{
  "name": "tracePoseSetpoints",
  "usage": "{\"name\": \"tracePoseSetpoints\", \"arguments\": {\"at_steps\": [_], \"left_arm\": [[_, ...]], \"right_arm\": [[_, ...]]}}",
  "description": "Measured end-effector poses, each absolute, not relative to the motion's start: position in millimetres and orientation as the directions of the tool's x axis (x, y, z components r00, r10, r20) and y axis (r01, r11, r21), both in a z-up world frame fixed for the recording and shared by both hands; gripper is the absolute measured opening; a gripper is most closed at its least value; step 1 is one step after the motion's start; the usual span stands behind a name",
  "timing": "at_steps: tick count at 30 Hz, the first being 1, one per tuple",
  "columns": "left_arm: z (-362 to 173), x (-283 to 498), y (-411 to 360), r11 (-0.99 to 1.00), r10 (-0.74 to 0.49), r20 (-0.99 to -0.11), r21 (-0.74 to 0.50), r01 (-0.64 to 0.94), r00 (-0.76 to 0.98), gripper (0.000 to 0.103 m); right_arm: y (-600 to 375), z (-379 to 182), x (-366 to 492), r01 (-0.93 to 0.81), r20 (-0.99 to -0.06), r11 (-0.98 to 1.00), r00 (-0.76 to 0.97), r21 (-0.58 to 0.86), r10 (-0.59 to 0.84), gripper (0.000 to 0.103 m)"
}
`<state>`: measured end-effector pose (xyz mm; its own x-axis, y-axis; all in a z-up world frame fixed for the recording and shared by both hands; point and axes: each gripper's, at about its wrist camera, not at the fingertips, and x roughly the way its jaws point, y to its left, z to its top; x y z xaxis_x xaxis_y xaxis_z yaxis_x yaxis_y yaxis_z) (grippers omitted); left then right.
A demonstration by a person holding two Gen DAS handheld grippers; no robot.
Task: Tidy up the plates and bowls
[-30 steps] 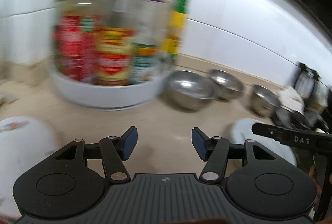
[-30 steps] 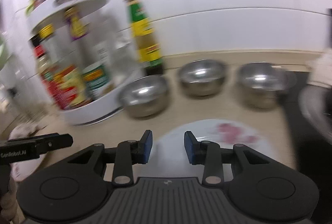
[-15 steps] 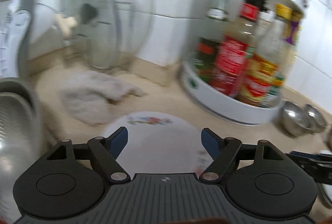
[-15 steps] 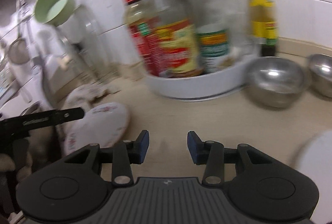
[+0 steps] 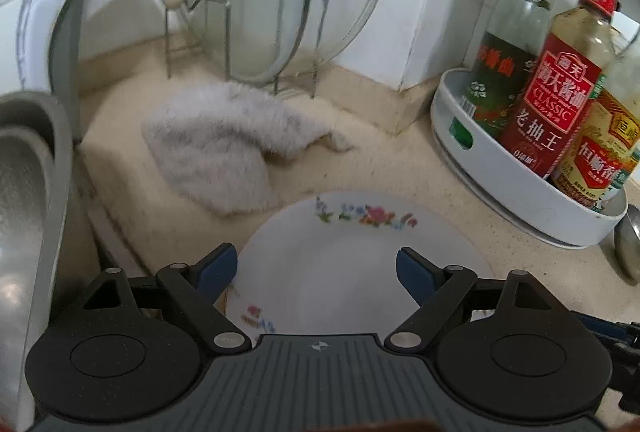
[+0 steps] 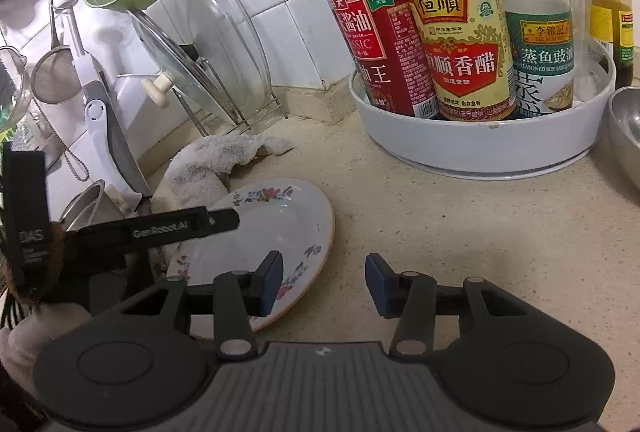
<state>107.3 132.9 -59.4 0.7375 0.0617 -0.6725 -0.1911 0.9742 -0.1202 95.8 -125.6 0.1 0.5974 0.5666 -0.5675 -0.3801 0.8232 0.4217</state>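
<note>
Left gripper is hovering over the floral plate at lower centre of its view, jaws wide and opening, nothing gripped. Right gripper is opening to a moderate gap over bare counter; the plate is lying left of it, beside a crumpled cloth.

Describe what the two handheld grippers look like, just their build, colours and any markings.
Both grippers, left and right, look alike: a ribbed dark grey body, two round black discs, black linkage arms with silver pivot pins, and fingers padded in blue. Seen side-on, the left one bears white "GenRobot.AI" and "DAS" lettering.
</note>
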Motion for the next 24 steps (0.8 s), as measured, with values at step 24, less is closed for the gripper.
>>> {"name": "tracePoseSetpoints", "arguments": {"at_steps": [24], "left_arm": [[-69, 128, 139, 0.969, -0.001, -0.758, -0.162, -0.187, 0.653, 0.092]], "right_arm": [[-152, -1, 97, -0.323, -0.562, 0.825, 0.613, 0.463, 0.556, 0.045]]}}
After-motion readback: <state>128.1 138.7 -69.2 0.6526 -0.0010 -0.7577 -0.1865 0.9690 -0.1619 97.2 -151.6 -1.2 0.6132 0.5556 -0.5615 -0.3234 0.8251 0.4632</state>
